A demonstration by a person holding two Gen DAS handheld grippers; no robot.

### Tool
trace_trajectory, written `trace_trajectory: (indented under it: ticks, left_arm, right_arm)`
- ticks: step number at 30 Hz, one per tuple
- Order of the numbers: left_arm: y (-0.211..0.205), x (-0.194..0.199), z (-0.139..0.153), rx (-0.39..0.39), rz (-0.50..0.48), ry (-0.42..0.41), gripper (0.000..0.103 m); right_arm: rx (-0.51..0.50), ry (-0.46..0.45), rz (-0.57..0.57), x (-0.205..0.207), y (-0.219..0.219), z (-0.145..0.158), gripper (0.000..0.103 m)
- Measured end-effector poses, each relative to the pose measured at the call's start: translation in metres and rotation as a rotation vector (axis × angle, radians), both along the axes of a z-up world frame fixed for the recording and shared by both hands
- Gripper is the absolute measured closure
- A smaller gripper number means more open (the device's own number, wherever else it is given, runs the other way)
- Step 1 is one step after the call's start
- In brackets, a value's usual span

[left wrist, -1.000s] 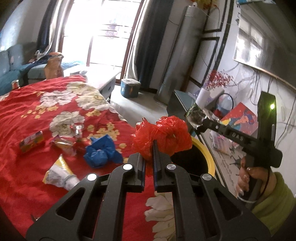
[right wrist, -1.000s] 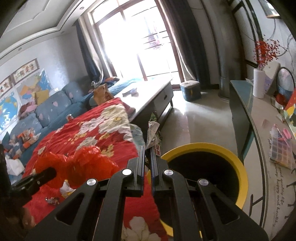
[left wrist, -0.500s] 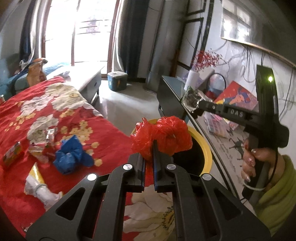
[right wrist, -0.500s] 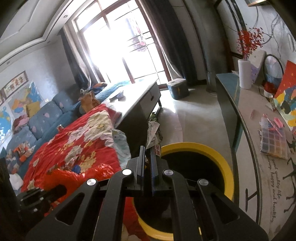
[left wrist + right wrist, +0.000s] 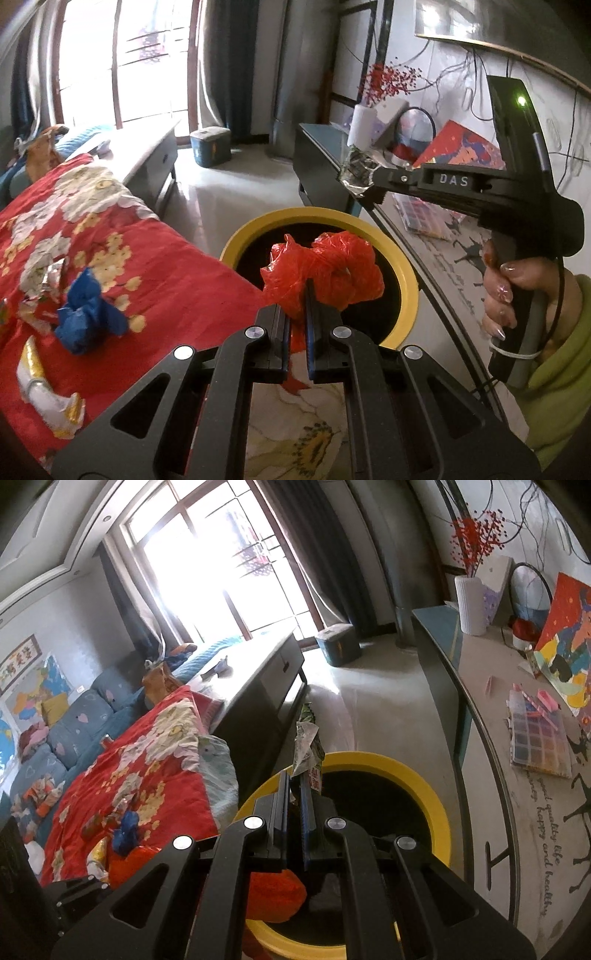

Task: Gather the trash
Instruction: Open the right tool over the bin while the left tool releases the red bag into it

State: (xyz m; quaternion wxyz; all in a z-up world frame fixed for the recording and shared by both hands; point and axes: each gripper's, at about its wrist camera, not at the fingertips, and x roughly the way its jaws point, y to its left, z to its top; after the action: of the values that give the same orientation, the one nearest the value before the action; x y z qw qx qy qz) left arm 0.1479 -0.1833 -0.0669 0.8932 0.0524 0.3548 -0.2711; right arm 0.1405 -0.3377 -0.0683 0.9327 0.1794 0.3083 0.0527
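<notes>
My left gripper point(image 5: 297, 291) is shut on a crumpled red plastic bag point(image 5: 325, 269) and holds it over the near side of the yellow-rimmed black bin point(image 5: 295, 218). My right gripper point(image 5: 293, 775) is shut on a crumpled snack wrapper point(image 5: 306, 746) above the bin's rim point(image 5: 424, 782); in the left wrist view it point(image 5: 356, 177) hangs above the bin's far side. The red bag also shows low in the right wrist view point(image 5: 273, 893). A blue bag point(image 5: 88, 317) and other wrappers point(image 5: 48, 395) lie on the red floral cloth point(image 5: 166, 266).
A long counter point(image 5: 480, 709) with a vase, picture and bead box runs along the right wall. A low grey table point(image 5: 258, 672) and a blue box point(image 5: 210, 144) stand beyond the bin. A blue sofa point(image 5: 66, 720) is at far left.
Both grippers have moved toward the bin with their loads. The red bag now hangs over the bin opening and the bin looms larger in both views.
</notes>
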Motion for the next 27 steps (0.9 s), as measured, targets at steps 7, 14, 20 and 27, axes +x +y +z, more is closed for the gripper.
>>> trace_trajectory:
  ticks: [7, 14, 20, 27]
  left_arm:
    - [-0.014, 0.007, -0.011, 0.027, -0.03, 0.027, 0.1]
    - [-0.022, 0.017, -0.021, 0.038, -0.038, 0.055, 0.1]
    - [-0.017, 0.02, -0.02, 0.004, -0.027, 0.068, 0.059]
    - [0.001, 0.016, -0.009, -0.059, 0.027, 0.052, 0.021]
  right_arm:
    - [0.018, 0.03, 0.008, 0.007, -0.005, -0.012, 0.097]
    - [0.038, 0.062, 0.029, 0.012, -0.005, -0.022, 0.097]
    - [0.045, 0.081, 0.028, 0.016, -0.005, -0.027, 0.076]
    - [0.025, 0.055, 0.011, 0.011, -0.003, -0.022, 0.048]
